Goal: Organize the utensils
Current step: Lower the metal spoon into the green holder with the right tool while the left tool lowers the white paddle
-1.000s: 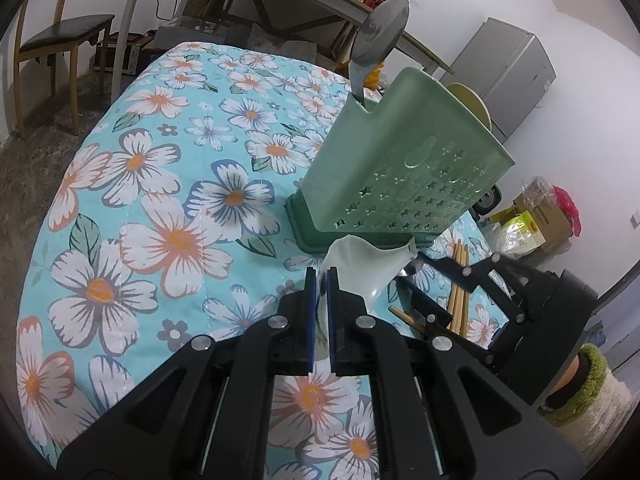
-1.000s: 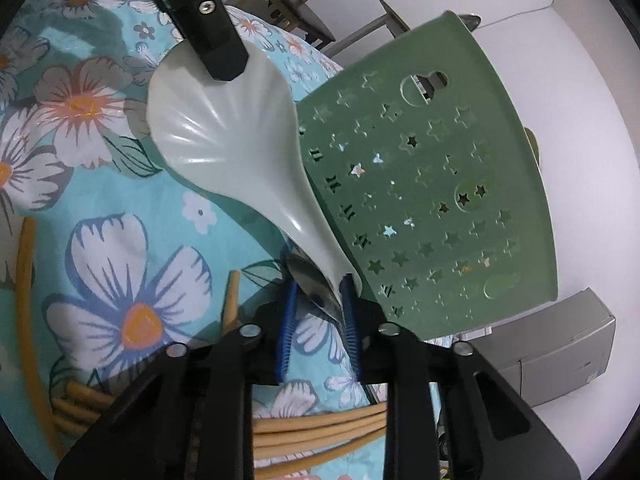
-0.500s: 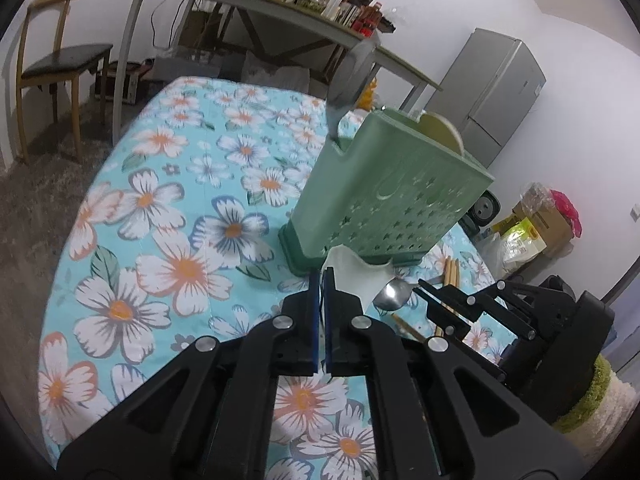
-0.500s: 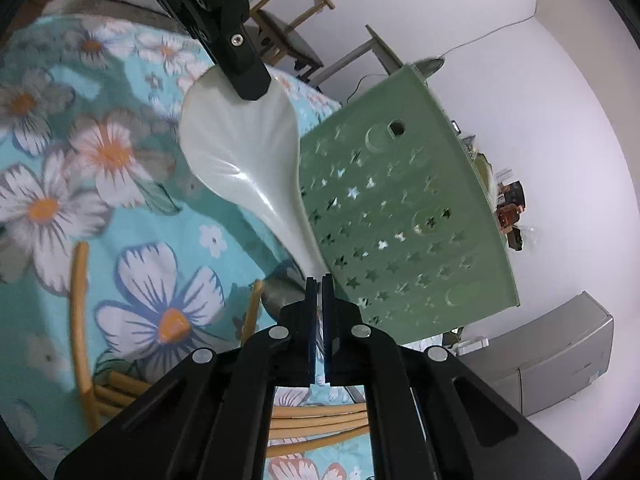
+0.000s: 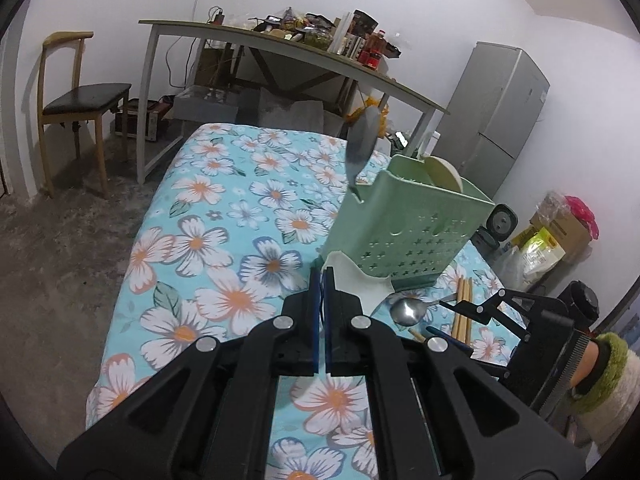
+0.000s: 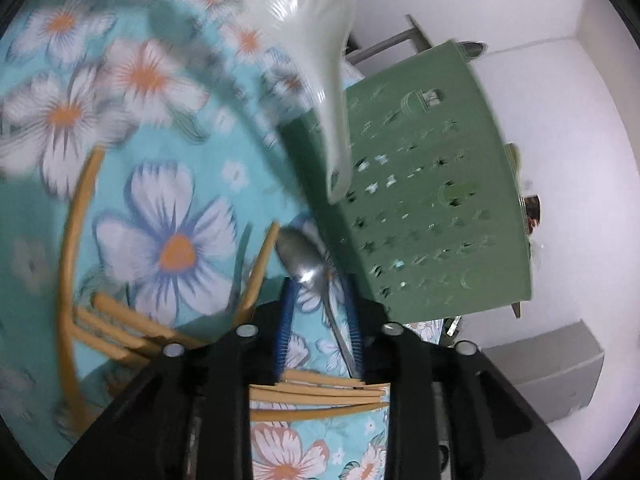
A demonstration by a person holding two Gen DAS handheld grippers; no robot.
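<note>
- The left hand-held gripper (image 5: 322, 280) points forward and downward over the flower-patterned bench (image 5: 208, 240); its jaws are pressed together on the broad edge of the white rice paddle (image 5: 352, 280).
- In the right wrist view the white rice paddle (image 6: 316, 60) hangs in the air, its wide end at the top of the picture and its narrow handle running down toward the green utensil holder (image 6: 432, 208), tip free.
- The right hand-held gripper (image 6: 318, 312) tilts down over the bench; its jaws have just been opening and stand apart, with the metal spoon (image 6: 304, 264) lying between them, pads not pressing it.
- The metal spoon lies flat on the cloth, bowl toward the holder, handle running back toward the gripper.
- The green utensil holder (image 5: 408, 232) stands upright on the bench, with a metal spatula (image 5: 362, 140) sticking up from it.
- Wooden chopsticks (image 6: 316, 394) lie loose on the cloth, some crosswise under the right gripper.
- A hand in a green-cuffed sleeve (image 5: 604, 368) holds the right gripper.
</note>
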